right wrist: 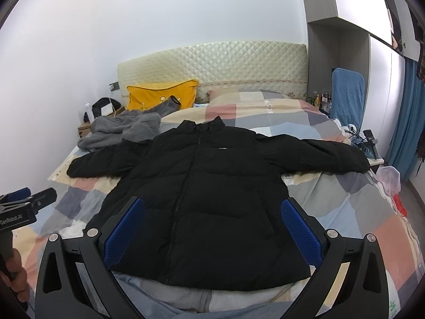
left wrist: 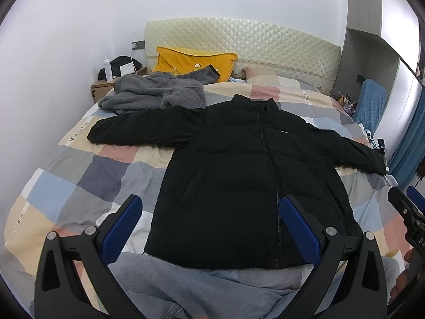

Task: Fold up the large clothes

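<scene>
Jacket [left wrist: 239,186], black, zipped, lies flat w/ sleeves spread on checked bed [left wrist: 79,180], grey fleece [left wrist: 154,93] by its left sleeve; left claw [left wrist: 209,228] & right claw [right wrist: 212,228] both open, holding nothing.

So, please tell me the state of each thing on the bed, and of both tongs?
Black jacket: spread flat, front up, zipped, sleeves out sideways, not yet folded.
Grey fleece: crumpled heap near the yellow pillow, one sleeve lying on the pillow.
Checked duvet: spread over the bed.
Left tongs: open, holding nothing.
Right tongs: open, holding nothing.
</scene>
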{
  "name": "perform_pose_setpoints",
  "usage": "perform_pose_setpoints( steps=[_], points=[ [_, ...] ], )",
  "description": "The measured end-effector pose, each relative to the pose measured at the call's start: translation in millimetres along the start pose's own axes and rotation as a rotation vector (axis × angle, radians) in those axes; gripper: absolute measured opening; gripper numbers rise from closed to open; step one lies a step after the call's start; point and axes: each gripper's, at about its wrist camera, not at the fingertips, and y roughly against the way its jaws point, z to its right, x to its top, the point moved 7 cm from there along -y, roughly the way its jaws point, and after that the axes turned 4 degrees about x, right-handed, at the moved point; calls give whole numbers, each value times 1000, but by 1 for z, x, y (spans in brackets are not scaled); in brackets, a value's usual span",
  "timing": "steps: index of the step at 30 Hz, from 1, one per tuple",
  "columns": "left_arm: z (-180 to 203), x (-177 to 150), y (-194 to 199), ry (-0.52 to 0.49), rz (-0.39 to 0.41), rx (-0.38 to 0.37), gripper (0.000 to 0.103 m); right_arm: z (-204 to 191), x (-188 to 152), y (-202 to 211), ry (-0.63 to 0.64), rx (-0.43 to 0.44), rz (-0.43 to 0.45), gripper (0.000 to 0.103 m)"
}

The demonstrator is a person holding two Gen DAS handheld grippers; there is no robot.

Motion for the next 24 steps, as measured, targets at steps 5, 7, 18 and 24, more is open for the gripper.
perform_pose_setpoints(
  steps=[5,7,18,24],
  points=[
    [2,3,-3,-4,-2,-1,103,7,2,-6,-32,16,-18,103],
    [5,4,-6,-2,-5,-8,103,13,5,-8,-48,22,-28,103],
    [17,26,-30,5,-16,-68,103,13,26,-18,54,9,-38,103],
    [14,49,-34,27,38,-62,103,12,28,-36,93,53,-37,103]
  ],
)
